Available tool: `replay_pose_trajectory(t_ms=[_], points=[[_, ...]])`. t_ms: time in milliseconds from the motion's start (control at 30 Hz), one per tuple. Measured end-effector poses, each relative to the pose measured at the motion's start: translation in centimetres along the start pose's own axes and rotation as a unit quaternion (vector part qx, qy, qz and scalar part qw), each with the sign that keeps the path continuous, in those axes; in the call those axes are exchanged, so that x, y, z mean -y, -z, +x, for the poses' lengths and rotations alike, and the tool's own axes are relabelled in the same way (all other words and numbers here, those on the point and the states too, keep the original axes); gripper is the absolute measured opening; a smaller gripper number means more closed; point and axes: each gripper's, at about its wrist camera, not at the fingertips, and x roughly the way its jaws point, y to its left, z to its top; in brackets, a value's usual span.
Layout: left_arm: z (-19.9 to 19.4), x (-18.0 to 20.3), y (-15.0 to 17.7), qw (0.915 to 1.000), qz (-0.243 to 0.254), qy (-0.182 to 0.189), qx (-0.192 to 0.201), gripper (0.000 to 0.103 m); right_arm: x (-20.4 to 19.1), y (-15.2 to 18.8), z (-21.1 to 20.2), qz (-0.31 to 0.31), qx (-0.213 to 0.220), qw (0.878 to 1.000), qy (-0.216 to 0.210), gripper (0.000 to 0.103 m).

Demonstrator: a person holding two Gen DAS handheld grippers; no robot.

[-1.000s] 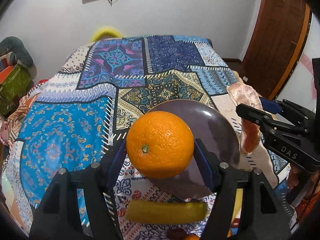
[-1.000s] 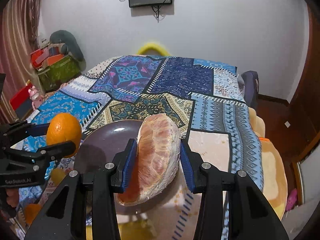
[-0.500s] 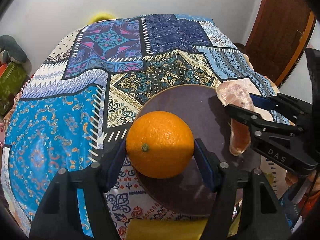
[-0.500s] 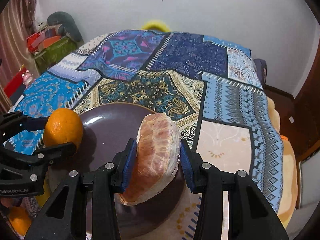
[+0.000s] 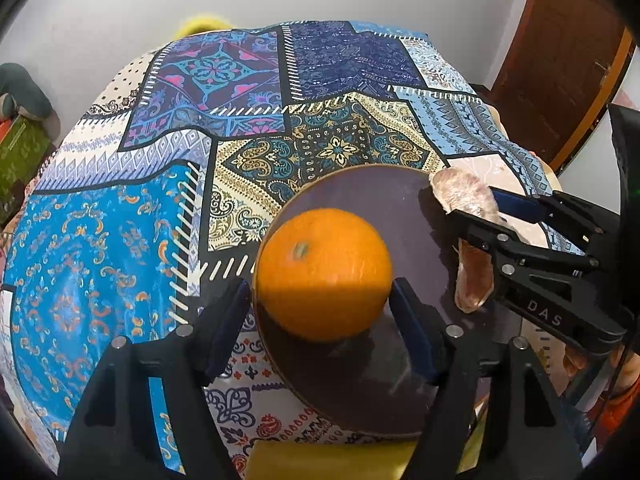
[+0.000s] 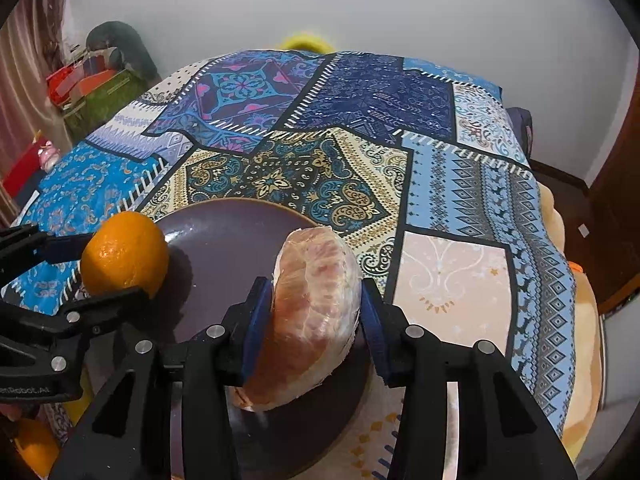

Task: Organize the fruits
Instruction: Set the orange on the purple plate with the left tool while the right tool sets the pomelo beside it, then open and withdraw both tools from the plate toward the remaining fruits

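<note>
Left gripper [image 5: 322,308]: blue pads on either side of an orange [image 5: 323,274]; in the left wrist view the pads look slightly clear of the peel, so I cannot tell whether it grips or has let go; the fruit sits over the near-left part of the plate [image 5: 384,200]
Right gripper [image 6: 314,322]: clamped on a peeled pomelo segment [image 6: 314,320], held upright over the right side of the plate
Plate: dark purple, round, lying on the patchwork bedspread [image 5: 120,240]
Bedspread: blue, cream and navy panels; covers the bed
Near edge: a yellow fruit [image 5: 332,460] below the plate, only partly visible; another orange fruit [image 6: 34,446] low at left in the right wrist view
</note>
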Motion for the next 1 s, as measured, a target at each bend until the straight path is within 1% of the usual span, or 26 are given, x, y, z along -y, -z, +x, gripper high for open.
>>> replay_pose_trajectory(t_ms=[67, 133, 200, 333, 467, 533, 600, 767, 867, 900, 933, 1000], points=[[-0.7, 0.0, 0.1, 1.0000, -0.002, -0.002, 0.007, 0.074, 0.0, 0.1, -0.3, -0.003, 0.002, 1.000, 0.008, 0.045], [-1.5, 0.0, 0.0, 0.9998, -0.005, -0.009, 0.018, 0.077, 0.0, 0.1, -1.0, -0.002, 0.007, 1.000, 0.009, 0.052], [-2.7, -0.2, 0.0, 0.9993, -0.014, -0.014, 0.032, 0.080, -0.1, 0.1, -1.9, -0.005, 0.016, 1.000, 0.012, 0.055], [-5.3, -0.6, 0.4, 0.9985, -0.024, -0.014, 0.047, 0.080, -0.4, 0.2, -4.0, -0.009, 0.029, 0.999, 0.013, 0.055], [-8.4, -0.6, 1.3, 0.9970, -0.016, -0.032, 0.069, 0.082, -0.7, 0.8, -6.8, -0.004, 0.046, 0.999, 0.005, 0.058], [-9.9, -0.6, 1.9, 0.9961, -0.013, -0.039, 0.078, 0.084, -1.0, 1.2, -8.3, -0.002, 0.057, 0.998, 0.005, 0.063], [-11.4, -0.5, 2.7, 0.9951, -0.011, -0.044, 0.088, 0.086, -1.5, 1.8, -9.5, -0.006, 0.065, 0.998, 0.008, 0.065], [-14.8, -0.5, 5.3, 0.9929, -0.008, -0.057, 0.105, 0.089, -2.7, 3.4, -12.3, -0.015, 0.073, 0.997, 0.006, 0.067], [-16.0, -0.5, 7.3, 0.9924, -0.009, -0.062, 0.106, 0.090, -3.3, 4.4, -13.7, -0.016, 0.077, 0.997, 0.006, 0.068], [-16.1, -0.6, 7.8, 0.9925, -0.010, -0.063, 0.104, 0.091, -3.5, 4.8, -14.2, -0.015, 0.078, 0.997, 0.004, 0.070], [-16.3, -0.7, 8.5, 0.9927, -0.013, -0.063, 0.102, 0.091, -3.7, 5.3, -14.7, -0.015, 0.078, 0.997, 0.002, 0.072], [-16.5, -1.0, 9.9, 0.9935, -0.019, -0.062, 0.093, 0.091, -4.0, 6.2, -15.4, -0.016, 0.079, 0.997, 0.003, 0.073]])
